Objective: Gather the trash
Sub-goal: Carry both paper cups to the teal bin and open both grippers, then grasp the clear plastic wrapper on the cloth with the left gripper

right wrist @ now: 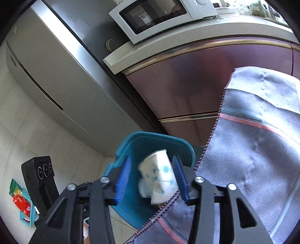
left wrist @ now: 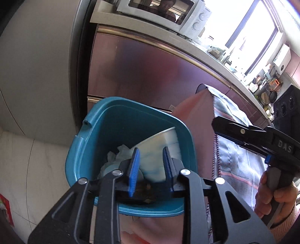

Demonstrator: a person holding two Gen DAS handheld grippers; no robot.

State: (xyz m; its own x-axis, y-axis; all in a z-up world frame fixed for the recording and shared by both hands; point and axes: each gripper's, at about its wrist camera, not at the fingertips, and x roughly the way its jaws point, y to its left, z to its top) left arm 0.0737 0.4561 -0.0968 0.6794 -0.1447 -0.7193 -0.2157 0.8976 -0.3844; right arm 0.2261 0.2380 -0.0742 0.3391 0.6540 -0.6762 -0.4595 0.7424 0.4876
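A teal trash bin (left wrist: pixel 105 135) stands on the floor under both grippers. It holds crumpled white tissue (left wrist: pixel 120 152) and a white paper cup (left wrist: pixel 161 142) leaning against its right wall. My left gripper (left wrist: pixel 151 165) hangs open over the bin's mouth, with a dark brown scrap (left wrist: pixel 145 189) below its jaws. My right gripper (right wrist: pixel 151 177) is open above the bin (right wrist: pixel 131 146). The blue-printed cup (right wrist: pixel 159 174) shows blurred between its pads, and neither pad presses on it. A hand holds the right gripper (left wrist: pixel 217 123) just right of the bin.
A grey-blue cloth with a pink stripe (right wrist: pixel 253 140) drapes over a pink surface (left wrist: pixel 196 116) right of the bin. Behind stand purple cabinets (left wrist: pixel 150 75), a counter with a white microwave (right wrist: pixel 159 16) and a steel fridge (right wrist: pixel 56 78). A black device (right wrist: pixel 41 174) and bright packets (right wrist: pixel 20 200) sit on the floor.
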